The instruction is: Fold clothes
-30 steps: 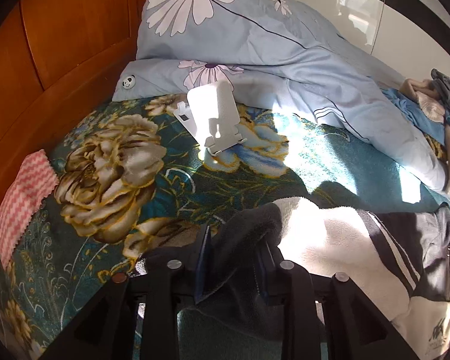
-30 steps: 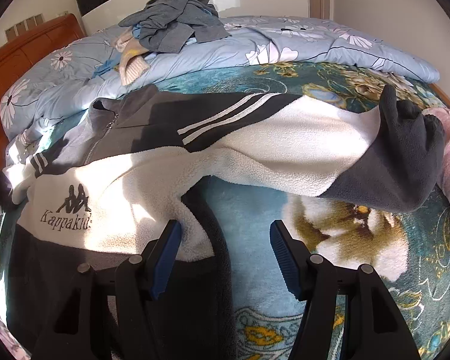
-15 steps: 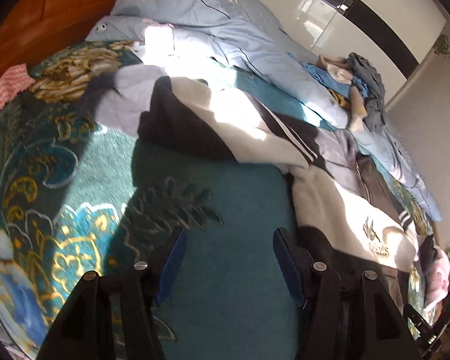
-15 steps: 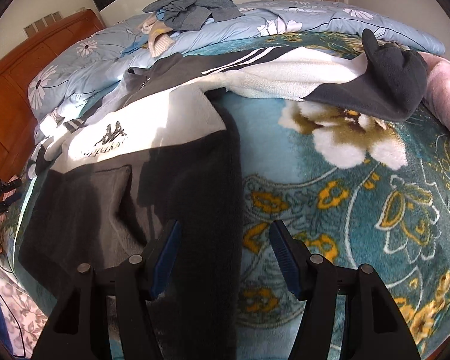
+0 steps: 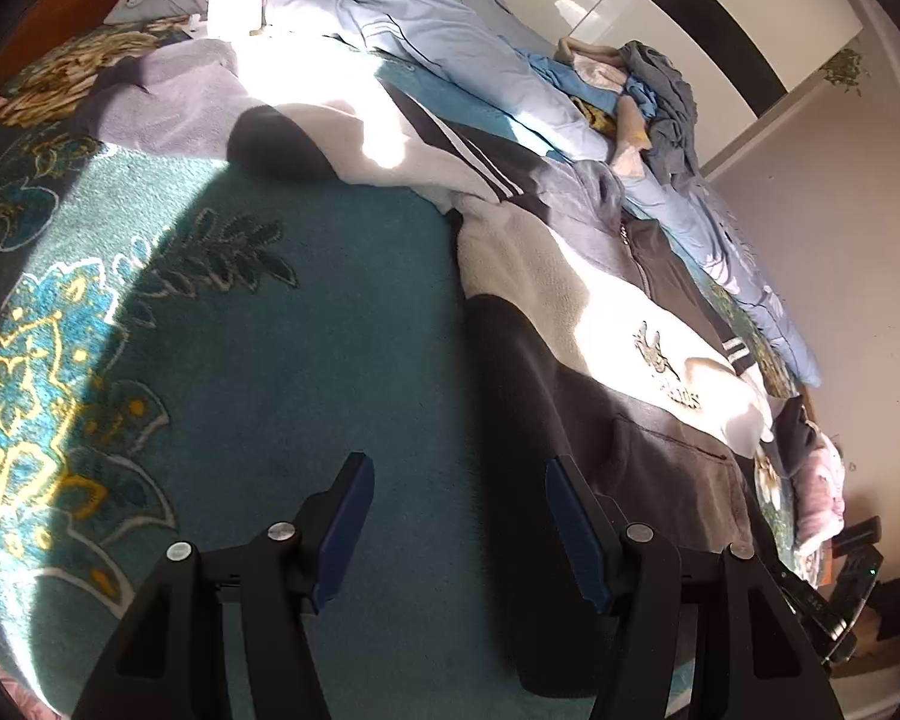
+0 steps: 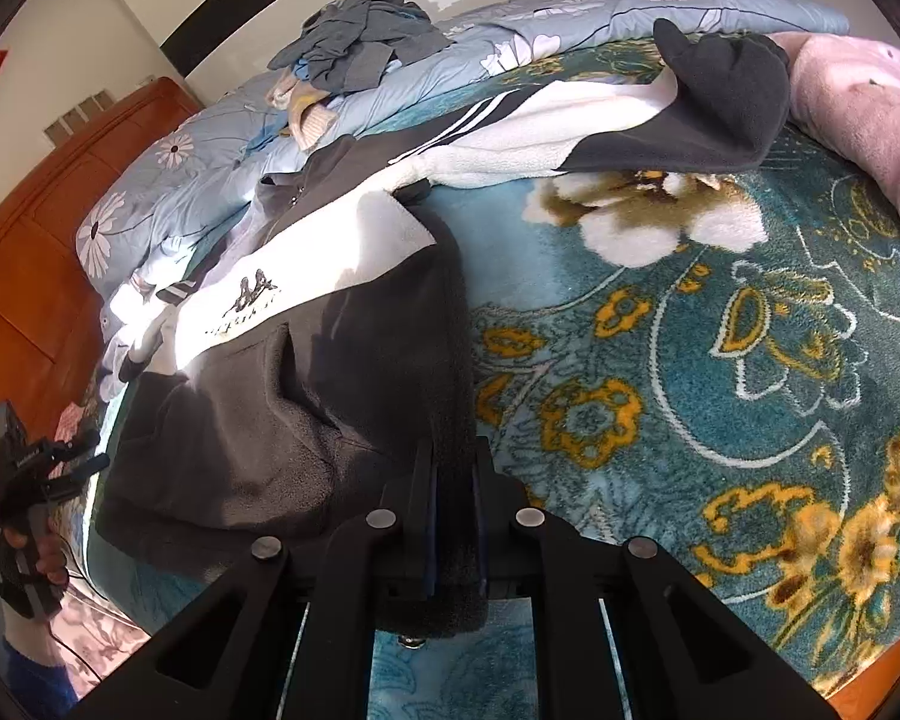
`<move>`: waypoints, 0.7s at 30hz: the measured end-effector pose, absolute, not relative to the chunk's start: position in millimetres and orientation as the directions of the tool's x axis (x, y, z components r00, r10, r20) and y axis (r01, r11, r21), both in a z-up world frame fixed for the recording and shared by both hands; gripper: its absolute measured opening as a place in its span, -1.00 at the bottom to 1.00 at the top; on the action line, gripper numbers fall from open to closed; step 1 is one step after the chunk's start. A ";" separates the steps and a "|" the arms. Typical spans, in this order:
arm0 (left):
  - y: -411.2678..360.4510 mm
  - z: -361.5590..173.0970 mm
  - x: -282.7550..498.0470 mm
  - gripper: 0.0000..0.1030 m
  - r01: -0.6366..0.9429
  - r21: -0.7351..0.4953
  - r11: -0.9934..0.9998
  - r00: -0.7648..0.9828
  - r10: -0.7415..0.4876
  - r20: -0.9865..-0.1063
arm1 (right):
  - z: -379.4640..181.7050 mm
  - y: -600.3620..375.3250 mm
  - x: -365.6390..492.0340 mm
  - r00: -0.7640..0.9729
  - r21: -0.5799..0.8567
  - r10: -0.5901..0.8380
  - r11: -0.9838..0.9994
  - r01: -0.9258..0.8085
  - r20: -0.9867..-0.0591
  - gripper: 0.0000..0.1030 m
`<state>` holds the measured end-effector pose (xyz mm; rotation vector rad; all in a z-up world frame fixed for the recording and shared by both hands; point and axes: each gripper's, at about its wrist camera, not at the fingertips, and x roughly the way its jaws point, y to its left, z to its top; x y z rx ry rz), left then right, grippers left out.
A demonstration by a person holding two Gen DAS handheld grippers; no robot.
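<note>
1. The right gripper (image 6: 450, 516) is pinched tight on the dark bottom hem of the fleece jacket (image 6: 306, 372), at the corner on its own side.
2. The left gripper (image 5: 456, 516) is wide apart w/ nothing in it. It hangs over the blanket (image 5: 222, 348), just beside the other bottom corner of the jacket.
3. The jacket lies flat, front up, on the teal flower blanket on the bed. Its zip and logo (image 6: 246, 300) face up. Both sleeves are spread out to the sides: one (image 6: 642, 120) ends near a pink cloth (image 6: 858, 120), the other (image 5: 258, 114) runs toward the pillows.
4. Done so far, I think: jacket is laid out & smoothed. No fold made yet.
5. Left to do: grab the 2nd corner w/ the left gripper, fold sleeves in, fold the body up.
6. More clothes (image 6: 354, 48) wait in a pile on the light blue quilt (image 6: 570, 18) at the back, so the job is prob. near its start.
</note>
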<state>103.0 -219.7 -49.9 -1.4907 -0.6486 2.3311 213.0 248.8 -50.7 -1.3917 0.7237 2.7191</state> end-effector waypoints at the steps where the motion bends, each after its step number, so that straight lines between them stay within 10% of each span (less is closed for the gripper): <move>1: -215.9 -52.6 106.3 0.24 -0.016 -0.534 -0.845 -0.401 0.495 -0.771 | -53.6 248.3 211.6 -0.602 0.394 -0.199 -0.894 -0.211 -0.774 -0.82; 21: -186.5 -75.8 129.5 0.24 -0.036 -0.710 -0.703 -0.266 0.692 -0.671 | -47.9 270.1 171.7 -0.624 0.303 -0.046 -0.900 -0.313 -0.780 -0.82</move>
